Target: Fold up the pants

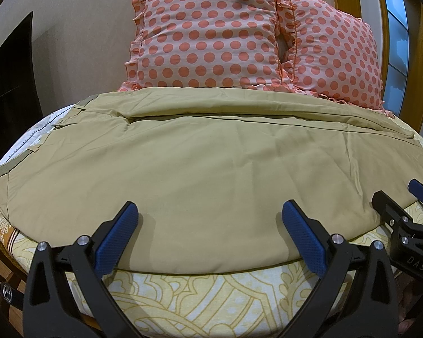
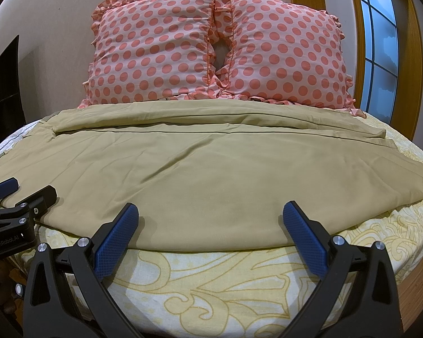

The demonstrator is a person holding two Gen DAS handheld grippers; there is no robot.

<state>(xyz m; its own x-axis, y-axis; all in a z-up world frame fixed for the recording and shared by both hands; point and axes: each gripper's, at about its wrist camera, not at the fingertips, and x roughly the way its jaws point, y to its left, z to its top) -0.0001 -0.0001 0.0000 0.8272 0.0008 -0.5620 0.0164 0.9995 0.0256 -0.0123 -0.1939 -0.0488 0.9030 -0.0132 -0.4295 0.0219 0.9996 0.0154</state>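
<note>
Khaki pants lie spread flat across the bed, waistband to the left and leg hems to the right, one leg behind the other; they also show in the right wrist view. My left gripper is open and empty, its blue pads just over the pants' near edge. My right gripper is open and empty in the same way, further right along the near edge. The right gripper shows at the right edge of the left wrist view; the left gripper shows at the left of the right wrist view.
The bed has a yellow patterned sheet. Two pink polka-dot pillows lean against the wall behind the pants. A wood-framed window is at the right. A dark opening is at the left.
</note>
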